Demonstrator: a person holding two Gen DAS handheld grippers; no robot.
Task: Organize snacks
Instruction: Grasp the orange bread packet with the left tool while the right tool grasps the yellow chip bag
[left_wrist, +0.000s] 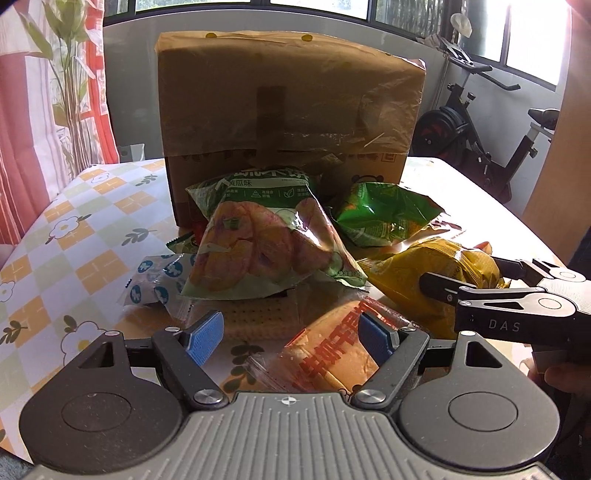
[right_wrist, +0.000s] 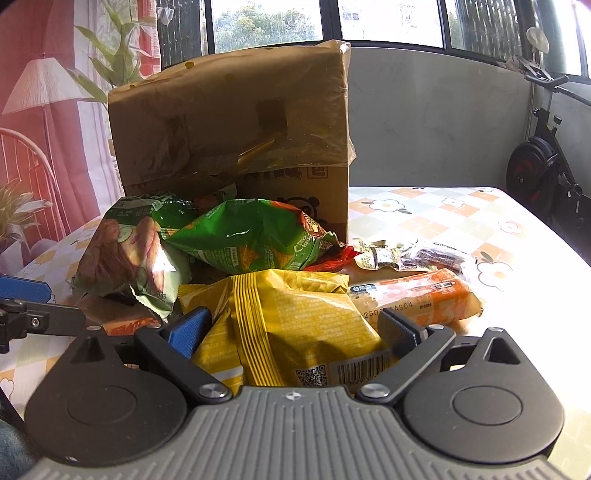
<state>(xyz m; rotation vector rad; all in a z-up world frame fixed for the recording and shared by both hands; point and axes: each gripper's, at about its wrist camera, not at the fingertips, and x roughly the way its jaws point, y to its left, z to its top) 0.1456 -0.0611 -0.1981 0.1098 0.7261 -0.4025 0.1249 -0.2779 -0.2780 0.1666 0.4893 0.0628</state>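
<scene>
A pile of snacks lies on the table in front of a brown cardboard box (left_wrist: 288, 110) (right_wrist: 229, 122). My left gripper (left_wrist: 290, 332) is open low over the pile. A bread pack with red lettering (left_wrist: 332, 354) and a cracker packet (left_wrist: 255, 317) lie between its blue pads; the right pad sits at the bread pack's edge. My right gripper (right_wrist: 294, 330) (left_wrist: 460, 273) is open wide. A yellow snack bag (right_wrist: 295, 317) (left_wrist: 402, 273) fills the gap between its fingers, resting on the table. The left gripper's blue-padded finger (right_wrist: 22, 290) shows at the left edge of the right wrist view.
A green cucumber-flavour bag (left_wrist: 266, 243) (right_wrist: 125, 251) and a crumpled green bag (left_wrist: 384, 214) (right_wrist: 251, 236) lean against the box. A blue-and-white packet (left_wrist: 155, 284), an orange pack (right_wrist: 417, 295) and small dark packets (right_wrist: 432, 254) lie around. The tablecloth (left_wrist: 74, 229) is checked; an exercise bike (left_wrist: 480, 140) stands behind.
</scene>
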